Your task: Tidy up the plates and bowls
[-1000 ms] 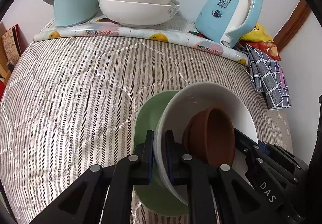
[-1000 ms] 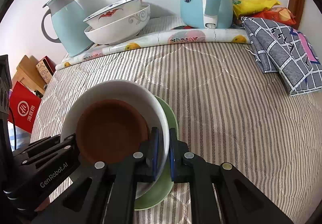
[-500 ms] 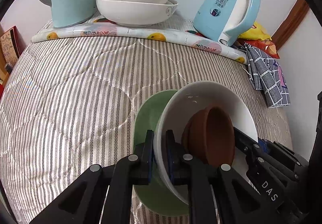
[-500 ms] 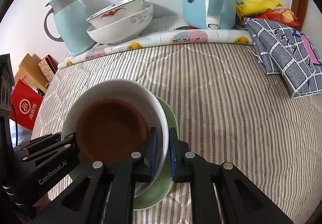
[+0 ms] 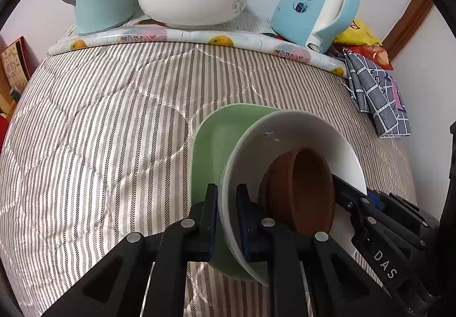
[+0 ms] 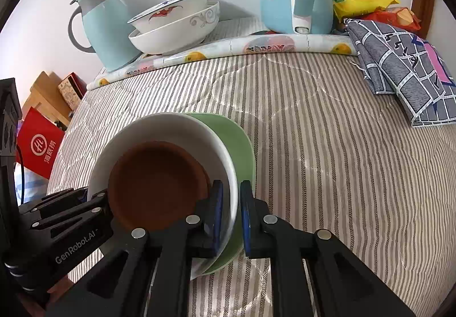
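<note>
Black tongs (image 5: 227, 217), blue pads (image 6: 218, 214), silver screws.

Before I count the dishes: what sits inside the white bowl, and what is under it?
Inside the white bowl sits a brown bowl. Under it is a green plate, mostly covered; whether anything lies beneath that plate cannot be seen.

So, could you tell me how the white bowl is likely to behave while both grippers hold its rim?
The white bowl looks glazed, so probably slippery at the pads. It carries a brown dish, so likely heavy and apt to tilt. Probably ceramic, so fragile if dropped.
</note>
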Motion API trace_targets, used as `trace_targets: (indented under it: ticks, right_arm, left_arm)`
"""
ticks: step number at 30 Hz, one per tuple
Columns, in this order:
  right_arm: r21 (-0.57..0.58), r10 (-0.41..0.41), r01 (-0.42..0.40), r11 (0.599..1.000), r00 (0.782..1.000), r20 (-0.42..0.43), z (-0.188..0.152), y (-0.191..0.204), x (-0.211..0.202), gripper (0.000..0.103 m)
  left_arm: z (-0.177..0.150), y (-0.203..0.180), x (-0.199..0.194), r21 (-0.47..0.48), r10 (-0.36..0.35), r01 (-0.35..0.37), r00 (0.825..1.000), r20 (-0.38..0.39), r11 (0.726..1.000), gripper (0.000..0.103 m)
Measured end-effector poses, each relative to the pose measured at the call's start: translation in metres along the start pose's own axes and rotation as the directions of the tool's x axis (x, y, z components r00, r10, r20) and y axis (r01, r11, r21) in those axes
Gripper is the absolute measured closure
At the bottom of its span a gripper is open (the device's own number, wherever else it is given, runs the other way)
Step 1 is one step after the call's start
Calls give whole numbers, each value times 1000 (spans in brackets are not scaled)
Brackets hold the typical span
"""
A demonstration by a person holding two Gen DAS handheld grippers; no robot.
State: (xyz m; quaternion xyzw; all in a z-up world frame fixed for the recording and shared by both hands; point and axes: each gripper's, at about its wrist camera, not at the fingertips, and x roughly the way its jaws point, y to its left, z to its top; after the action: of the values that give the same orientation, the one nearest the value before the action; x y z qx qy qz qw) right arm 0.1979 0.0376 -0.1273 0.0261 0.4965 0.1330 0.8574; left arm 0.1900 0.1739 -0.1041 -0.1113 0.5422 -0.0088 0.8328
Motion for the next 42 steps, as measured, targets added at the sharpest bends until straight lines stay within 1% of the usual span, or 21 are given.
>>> trace_targets:
  ticks: [1,2,4,6,8,10,12,14,16,20,24,27,29,31,33,34,35,36,38,39,42]
  right_arm:
    - [0,0,0,1000,1000,1,-1,0,0,91]
    - [-1,-2,2,1000,1000,5,-1,1,-1,90]
    - [-6,0,0,1000,1000,17,-1,0,-4,89]
    - [-7,-8,8,1000,1000,25,-1,0,-9,83]
    - [-9,-24,24,1000,999,47,-2,-1,-16,68]
    - [-8,-13,14,1000,998,68,-3,-2,-23,62]
    - [-7,-8,8,1000,997,83,-4,-3,-30,62]
    - [-10,-11,12,1000,996,93,-6,-2,-37,62]
    - [-9,-10,11,1000,995,101,-8,-2,-43,62]
    - [-10,-26,28,1000,992,126,-16,-5,-61,59]
    - [-21,-60,65,998,982,180,-25,-6,-88,57]
    - [-22,-103,110,994,971,215,-32,-9,-111,50]
    - [-15,-131,139,990,962,239,-36,-11,-127,41]
    - [-5,-154,162,987,950,272,-43,-15,-144,36]
    - [4,-171,178,984,938,301,-51,-18,-162,32]
    - [10,-177,183,983,934,310,-53,-19,-168,31]
    - [27,-186,188,982,925,331,-61,-22,-183,30]
    - [27,-186,188,982,925,331,-61,-22,-183,30]
    - [50,-187,181,982,922,339,-74,-28,-201,30]
    - [50,-187,181,982,922,339,-74,-28,-201,30]
    - [65,-186,174,983,919,346,-87,-33,-214,30]
  left_arm:
    - [0,0,-1,1,-4,4,1000,2,1000,88]
    - [-1,0,-4,2,0,0,1000,8,1000,84]
    - [-1,0,-8,7,11,-11,1000,22,1000,81]
    - [0,1,-12,5,11,-11,999,30,1000,80]
    - [0,2,-16,2,8,-8,999,32,1000,79]
    - [-1,3,-19,0,7,-7,999,36,1000,78]
    - [-3,2,-24,1,15,-15,999,44,1000,78]
    - [-6,1,-30,7,24,-25,998,55,1000,73]
    - [-9,0,-36,10,36,-36,997,69,999,70]
    - [-15,-2,-52,6,66,-66,993,96,998,70]
    - [-22,-9,-73,12,58,-60,988,141,998,70]
    - [-28,-21,-91,18,55,-59,981,186,998,67]
    - [-32,-30,-104,25,42,-48,975,219,999,59]
    - [-38,-41,-117,42,34,-46,967,251,998,53]
    - [-45,-52,-126,54,33,-50,960,276,997,52]
    - [-48,-57,-132,62,33,-53,956,291,997,49]
    - [-51,-62,-138,70,32,-56,952,306,996,43]
    - [-55,-66,-142,74,30,-57,948,318,996,42]
    - [-63,-74,-152,76,33,-63,939,343,995,35]
    - [-67,-78,-156,81,32,-64,935,353,995,30]
    - [-80,-89,-166,97,38,-80,926,375,992,28]
